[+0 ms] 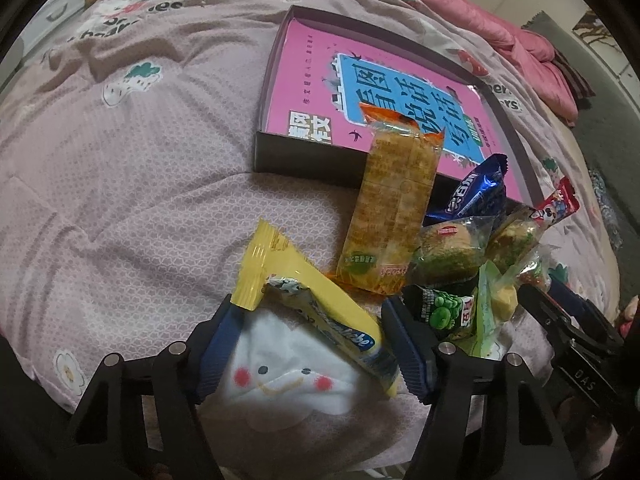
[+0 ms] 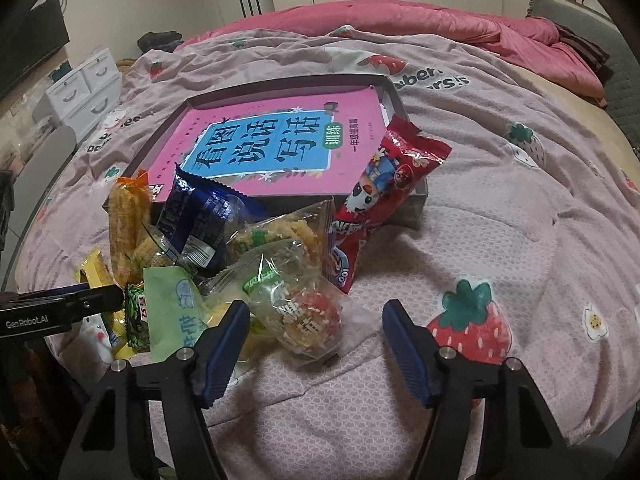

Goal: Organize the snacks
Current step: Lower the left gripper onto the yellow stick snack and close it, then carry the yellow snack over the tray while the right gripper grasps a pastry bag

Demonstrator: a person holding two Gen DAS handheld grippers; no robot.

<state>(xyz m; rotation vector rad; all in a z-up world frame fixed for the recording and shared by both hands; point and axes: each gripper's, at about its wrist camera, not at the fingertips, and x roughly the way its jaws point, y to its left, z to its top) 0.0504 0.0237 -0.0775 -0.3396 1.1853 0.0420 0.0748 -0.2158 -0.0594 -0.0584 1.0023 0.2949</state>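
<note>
Left claw (image 1: pixel 314 344), jaws part open astride the yellow wafer pack (image 1: pixel 320 312) lying slantwise on the bed (image 1: pixel 120 184); right claw (image 2: pixel 316 344), likewise part open, nearest the clear snack bag (image 2: pixel 298 308), left of its centre; box (image 2: pixel 416 196) beyond.

The bed cover (image 2: pixel 500 216) is soft pink with tiny white shapes all over it, and it has red strawberries with green tops and little white flowers. A brighter pink blanket (image 2: pixel 420 20) lies behind it. The box (image 1: pixel 308 156) is dark grey. The book (image 2: pixel 280 148) inside is hot pink with a sky-blue patch and big black letters. One snack pack (image 2: pixel 384 200) is red with a cartoon cow. Another pack (image 2: pixel 200 220) is shiny dark blue. The long cracker pack (image 1: pixel 392 216) is golden with orange ends. The yellow pack (image 1: pixel 296 280) has a white smiling face with pink cheeks. The gripper pads (image 2: pixel 224 352) are blue on black arms.
</note>
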